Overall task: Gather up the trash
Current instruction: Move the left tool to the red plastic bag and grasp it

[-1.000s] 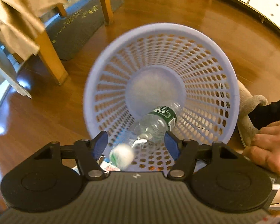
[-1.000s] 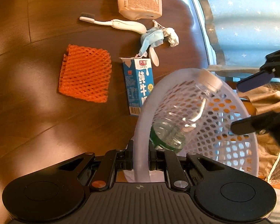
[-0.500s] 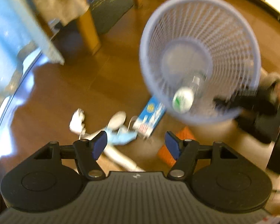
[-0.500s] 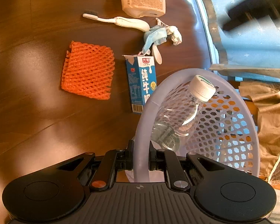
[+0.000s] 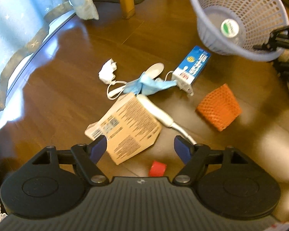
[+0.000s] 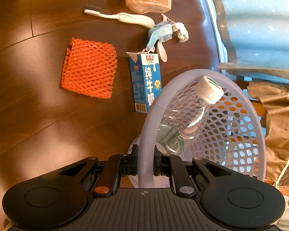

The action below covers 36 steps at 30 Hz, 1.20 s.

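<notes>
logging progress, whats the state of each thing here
left gripper: open, empty
right gripper: shut on basket rim
basket: held tilted
water bottle: capped, inside basket
milk carton: top torn open, lying flat
face mask: crumpled
paper bag: lying flat

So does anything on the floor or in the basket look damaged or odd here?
The milk carton lies flat with its top torn open. The bottle stands slanted in the basket, cap poking above the rim. No spill shows.
</notes>
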Available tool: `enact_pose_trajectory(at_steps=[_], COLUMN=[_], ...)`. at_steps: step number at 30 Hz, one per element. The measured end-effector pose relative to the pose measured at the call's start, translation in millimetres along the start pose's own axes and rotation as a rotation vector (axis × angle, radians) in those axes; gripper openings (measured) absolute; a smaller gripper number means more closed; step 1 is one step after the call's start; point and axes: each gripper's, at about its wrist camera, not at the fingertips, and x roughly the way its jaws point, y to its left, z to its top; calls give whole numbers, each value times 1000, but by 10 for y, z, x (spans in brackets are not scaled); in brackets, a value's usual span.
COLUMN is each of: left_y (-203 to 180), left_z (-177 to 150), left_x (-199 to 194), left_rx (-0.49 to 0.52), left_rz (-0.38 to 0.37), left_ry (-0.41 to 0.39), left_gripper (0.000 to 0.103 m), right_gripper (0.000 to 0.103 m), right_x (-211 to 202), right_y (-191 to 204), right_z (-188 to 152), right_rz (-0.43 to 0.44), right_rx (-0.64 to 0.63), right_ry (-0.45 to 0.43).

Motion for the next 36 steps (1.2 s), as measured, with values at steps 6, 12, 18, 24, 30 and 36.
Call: enact_pose_trajectory(at_steps=[6,12,18,24,30,36], left_y=[363,697,857,981,1051,1029], left_z=[-382,-929,-1318,-1503,-1591,-1559], left_x=[119,298,456,546,676,743], left_rx=[-61,-178,-291,-416,-528,-520], left_rz=[25,63,54,44,2,8], left_ry=[0,73,114,121,122,138], left_gripper=[79,79,78,71,64,44], right_gripper=[9,9,9,9,6,3], right_x=[4,12,14,18,114,141], right_y=[-99,-84,-111,-122,-167,-149], right_z=[10,66,128,111,72,72], right_rz=[22,27,32,48,64,76], right_rx=[12,-9,-22,-71,-51,-60], right_ry=[21,28,33,46,70,66])
